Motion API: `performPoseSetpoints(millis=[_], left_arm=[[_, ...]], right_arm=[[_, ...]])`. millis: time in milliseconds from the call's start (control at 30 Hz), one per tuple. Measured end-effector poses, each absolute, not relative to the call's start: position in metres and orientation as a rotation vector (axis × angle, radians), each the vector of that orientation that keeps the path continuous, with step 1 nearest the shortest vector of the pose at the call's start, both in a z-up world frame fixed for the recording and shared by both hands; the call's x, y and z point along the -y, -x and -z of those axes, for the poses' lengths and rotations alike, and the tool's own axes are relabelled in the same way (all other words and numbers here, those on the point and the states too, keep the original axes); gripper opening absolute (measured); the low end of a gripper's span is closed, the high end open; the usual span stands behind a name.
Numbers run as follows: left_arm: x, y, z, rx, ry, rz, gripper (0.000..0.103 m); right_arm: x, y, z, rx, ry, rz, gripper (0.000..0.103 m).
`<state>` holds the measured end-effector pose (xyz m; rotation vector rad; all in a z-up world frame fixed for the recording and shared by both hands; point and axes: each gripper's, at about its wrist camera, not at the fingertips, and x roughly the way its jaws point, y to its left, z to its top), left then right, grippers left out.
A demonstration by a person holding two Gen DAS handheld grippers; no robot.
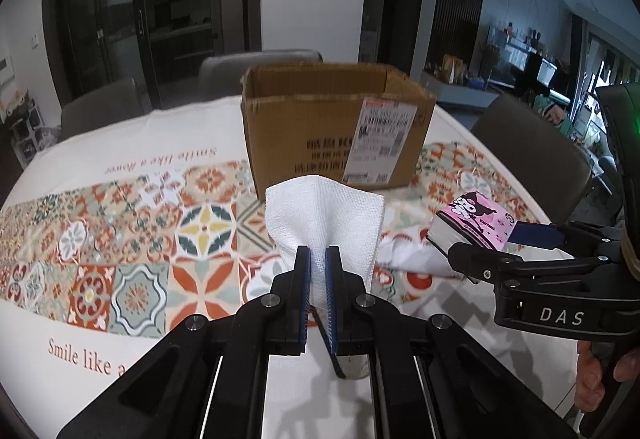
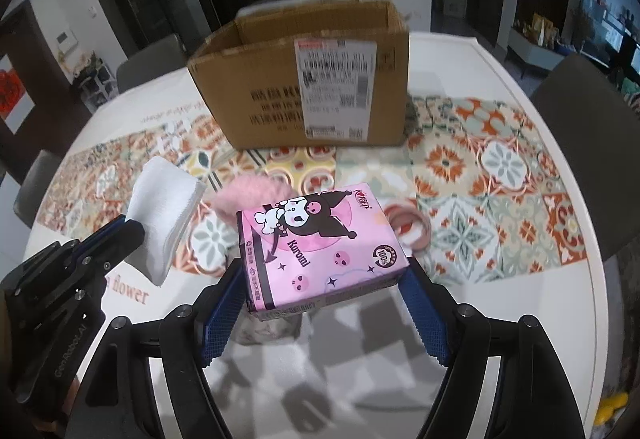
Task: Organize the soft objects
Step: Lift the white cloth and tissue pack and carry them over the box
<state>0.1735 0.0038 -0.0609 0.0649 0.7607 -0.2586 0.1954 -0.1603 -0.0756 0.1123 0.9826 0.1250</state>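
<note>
My left gripper [image 1: 318, 259] is shut on a folded white gauze cloth [image 1: 324, 219] and holds it above the table; the cloth also shows in the right wrist view [image 2: 164, 215]. My right gripper [image 2: 320, 279] is shut on a pink Kuromi tissue pack [image 2: 320, 247], lifted off the table; the pack shows at the right of the left wrist view [image 1: 472, 223]. An open cardboard box [image 1: 336, 127] stands behind both, also in the right wrist view [image 2: 304, 83]. A pink fluffy item [image 2: 248, 195] lies on the table behind the pack.
A white cloth [image 1: 404, 259] lies on the table under the right gripper. Pink hair bands [image 2: 412, 227] lie right of the pack. The round table has a patterned tile cloth [image 1: 120, 239]. Chairs [image 2: 592, 143] stand around the table's far and right edges.
</note>
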Motion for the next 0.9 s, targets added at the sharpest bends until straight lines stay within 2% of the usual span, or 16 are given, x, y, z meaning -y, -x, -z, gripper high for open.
performPoseSetpoints(millis=[900], left_arm=[[0.002,-0.221,-0.016,-0.515,-0.057,0.248,0.009]], right_arm=[[0.171,-0.223,-0.021,-0.646,-0.121,-0.132,0.077]])
